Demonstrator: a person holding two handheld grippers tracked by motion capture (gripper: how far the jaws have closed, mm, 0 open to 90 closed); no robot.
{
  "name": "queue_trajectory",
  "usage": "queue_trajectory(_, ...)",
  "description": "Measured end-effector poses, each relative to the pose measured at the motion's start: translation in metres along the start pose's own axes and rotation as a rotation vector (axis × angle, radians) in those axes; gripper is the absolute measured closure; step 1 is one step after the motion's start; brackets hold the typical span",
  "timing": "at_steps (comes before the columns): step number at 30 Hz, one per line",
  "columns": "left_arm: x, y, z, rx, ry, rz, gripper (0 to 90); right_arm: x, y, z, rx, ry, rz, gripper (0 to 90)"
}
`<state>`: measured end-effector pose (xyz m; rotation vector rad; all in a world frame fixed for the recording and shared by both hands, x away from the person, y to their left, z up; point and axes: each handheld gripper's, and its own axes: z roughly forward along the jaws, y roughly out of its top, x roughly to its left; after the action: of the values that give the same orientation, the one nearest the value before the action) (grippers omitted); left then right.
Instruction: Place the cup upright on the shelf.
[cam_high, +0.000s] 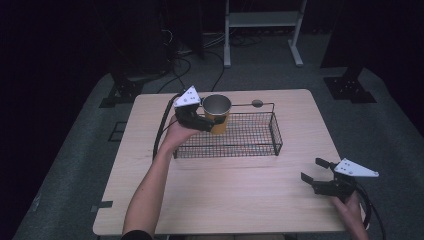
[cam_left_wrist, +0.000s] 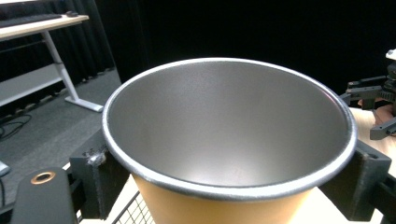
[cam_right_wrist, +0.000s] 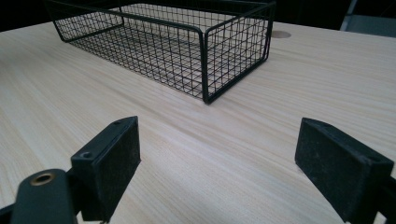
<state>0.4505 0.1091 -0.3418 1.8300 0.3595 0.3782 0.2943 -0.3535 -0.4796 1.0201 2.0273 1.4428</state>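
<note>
Above the wire basket (cam_high: 250, 132), upper centre of the high view: one cup (cam_high: 217, 113), orange outside, metal-lined, empty, clamped at its wall just under the rim by the left gripper (cam_high: 205, 122). Likely light and rigid; smooth wall probably slippery, so best gripped below the rolled rim (cam_left_wrist: 224, 189) as a stop. Lower right, right gripper (cam_high: 315, 172) spread wide, holding nothing, over the tabletop (cam_high: 225, 200). Count: one cup, one basket, two grippers.
</note>
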Motion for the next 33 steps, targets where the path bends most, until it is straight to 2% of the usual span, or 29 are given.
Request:
queue_trajectory(4, 0.005, -0.002, 0.007, 0.007, -0.01, -0.006, 13.6, 0.0, 0.0, 0.0, 0.0, 0.001, -0.001, 13.2)
queue_trajectory(10, 0.008, -0.006, 0.022, 0.052, -0.012, 0.002, 13.5, 0.0, 0.0, 0.0, -0.001, 0.003, -0.002, 13.2)
queue_trajectory(15, 0.01, -0.013, 0.036, 0.08, -0.048, 0.002, 13.3, 0.0, 0.0, 0.0, -0.001, 0.004, -0.002, 13.2)
queue_trajectory(24, 0.014, -0.024, 0.049, 0.109, -0.065, -0.012, 13.3, 0.0, 0.0, 0.0, -0.002, 0.004, -0.002, 13.2)
queue_trajectory(33, 0.015, -0.036, 0.063, 0.174, -0.093, -0.015, 13.3, 0.0, 0.0, 0.0, -0.004, 0.005, -0.003, 13.2)
